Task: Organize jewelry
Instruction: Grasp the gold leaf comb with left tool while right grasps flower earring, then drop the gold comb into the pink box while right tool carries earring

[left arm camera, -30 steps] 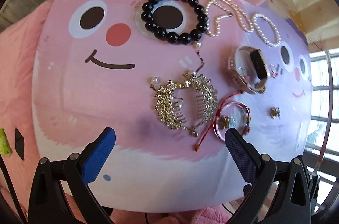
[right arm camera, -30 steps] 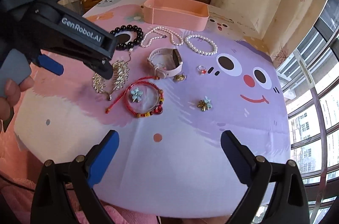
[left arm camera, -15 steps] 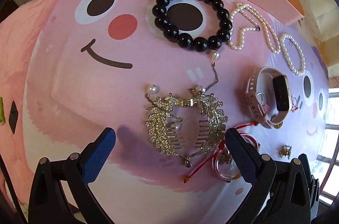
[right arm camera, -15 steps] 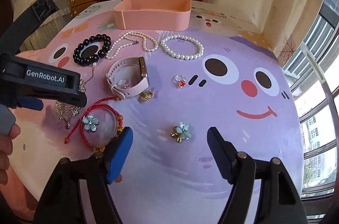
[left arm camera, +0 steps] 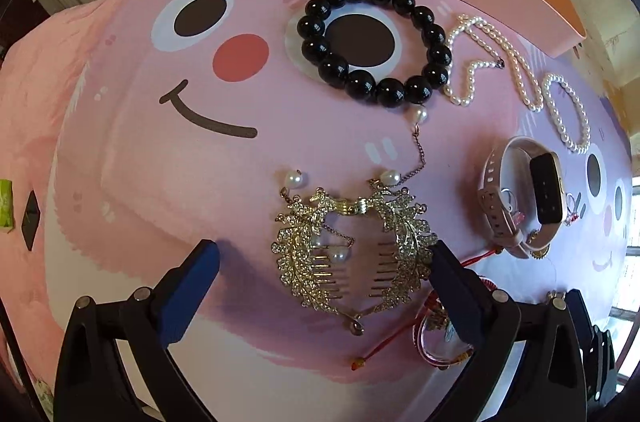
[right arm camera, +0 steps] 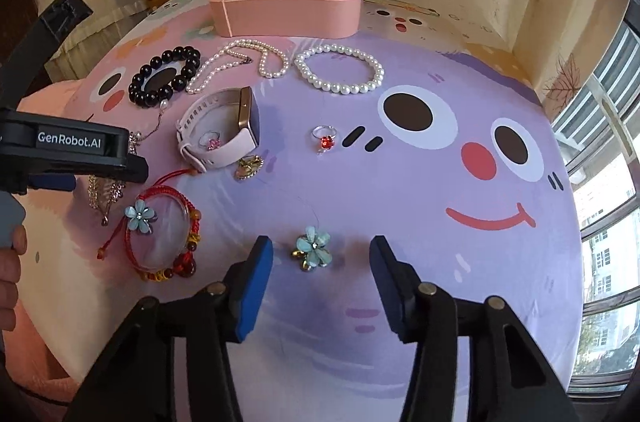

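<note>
Turquoise petalled flower brooch (right arm camera: 313,248), light, small and fragile, lies near the table's front edge between the right gripper (right arm camera: 321,264)'s half-narrowed, just-closing jaws, untouched; pinch its gold base, not petals.

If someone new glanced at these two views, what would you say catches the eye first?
Probably the jewelry spread over the cartoon-face cloth: a black bead bracelet lies near the pink box, with a gold leaf hair comb between the open left tongs. In the right view, the right tongs, jaws just closing but not yet touching, flank a small blue flower piece.
</note>
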Action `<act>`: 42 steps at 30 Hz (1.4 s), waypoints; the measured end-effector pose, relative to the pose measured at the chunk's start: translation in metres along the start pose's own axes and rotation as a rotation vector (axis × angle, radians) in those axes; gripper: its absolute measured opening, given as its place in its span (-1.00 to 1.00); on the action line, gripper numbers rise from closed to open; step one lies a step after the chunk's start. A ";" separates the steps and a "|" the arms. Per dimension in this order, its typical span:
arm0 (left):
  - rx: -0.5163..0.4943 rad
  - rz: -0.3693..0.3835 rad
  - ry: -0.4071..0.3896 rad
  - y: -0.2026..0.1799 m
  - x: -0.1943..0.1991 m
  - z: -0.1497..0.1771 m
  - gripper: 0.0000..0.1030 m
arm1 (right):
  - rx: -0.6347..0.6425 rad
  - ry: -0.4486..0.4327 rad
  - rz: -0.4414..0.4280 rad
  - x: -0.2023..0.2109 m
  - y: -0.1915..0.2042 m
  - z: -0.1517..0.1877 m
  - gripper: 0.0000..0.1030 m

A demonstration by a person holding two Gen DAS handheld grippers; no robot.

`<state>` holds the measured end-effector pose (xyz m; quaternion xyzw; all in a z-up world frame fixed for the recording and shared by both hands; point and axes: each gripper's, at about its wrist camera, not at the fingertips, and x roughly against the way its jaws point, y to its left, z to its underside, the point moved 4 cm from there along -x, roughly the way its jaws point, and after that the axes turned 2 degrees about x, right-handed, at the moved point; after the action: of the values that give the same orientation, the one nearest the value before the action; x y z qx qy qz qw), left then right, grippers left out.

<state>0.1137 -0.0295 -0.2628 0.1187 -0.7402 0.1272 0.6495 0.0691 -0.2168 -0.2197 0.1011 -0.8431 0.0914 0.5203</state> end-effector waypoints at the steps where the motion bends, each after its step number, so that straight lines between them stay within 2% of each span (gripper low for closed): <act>1: -0.007 0.004 0.000 0.004 0.001 -0.001 0.90 | 0.005 -0.003 -0.002 0.001 0.000 0.000 -0.22; 3: -0.018 0.005 -0.005 0.005 0.002 0.000 0.81 | 0.022 -0.006 -0.009 0.002 0.002 0.002 -0.30; 5: -0.041 0.009 -0.021 0.005 0.006 0.002 0.65 | 0.045 -0.011 -0.023 0.002 0.004 0.002 -0.42; 6: -0.054 0.011 -0.028 0.005 0.010 0.001 0.48 | 0.052 -0.012 -0.028 0.002 0.005 0.002 -0.52; 7: -0.072 0.012 -0.037 0.004 0.012 0.001 0.40 | 0.052 -0.010 -0.030 0.002 0.006 0.001 -0.62; 12: -0.113 0.018 -0.025 0.001 0.013 0.000 0.39 | -0.007 0.005 -0.072 0.002 0.001 -0.002 -0.66; 15: -0.130 0.027 -0.024 0.000 0.014 -0.002 0.39 | -0.038 0.021 -0.067 0.002 -0.003 -0.004 -0.68; 17: -0.124 0.050 -0.053 -0.001 0.020 -0.005 0.31 | -0.065 0.017 -0.067 0.004 -0.007 -0.006 -0.68; 18: -0.129 0.062 -0.076 0.004 0.028 -0.009 0.11 | -0.075 0.015 -0.066 0.005 -0.008 -0.008 -0.68; 19: -0.142 0.063 -0.106 0.006 0.037 -0.014 -0.18 | -0.084 0.013 -0.062 0.006 -0.010 -0.010 -0.68; 20: -0.152 0.064 -0.118 0.008 0.042 -0.018 -0.24 | -0.092 0.008 -0.057 0.008 -0.011 -0.013 -0.68; 21: -0.171 0.062 -0.136 0.007 0.047 -0.022 -0.52 | -0.102 0.003 -0.056 0.009 -0.013 -0.017 -0.68; 24: -0.175 0.041 -0.103 0.009 0.046 -0.030 -0.54 | -0.146 -0.025 -0.064 0.013 -0.017 -0.030 -0.68; 28: -0.137 0.056 -0.063 0.023 0.038 -0.031 -0.53 | -0.207 -0.058 -0.081 0.019 -0.019 -0.044 -0.68; 36: -0.047 0.151 -0.051 0.060 0.043 -0.034 -0.54 | -0.162 -0.069 -0.078 0.024 -0.006 -0.052 -0.68; 42: -0.030 0.189 -0.078 0.069 0.057 -0.034 -0.55 | -0.139 -0.090 -0.088 0.031 -0.002 -0.057 -0.68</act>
<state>0.1149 0.0465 -0.2043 0.0436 -0.7747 0.1721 0.6069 0.1052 -0.2062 -0.1666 0.1057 -0.8646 0.0054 0.4913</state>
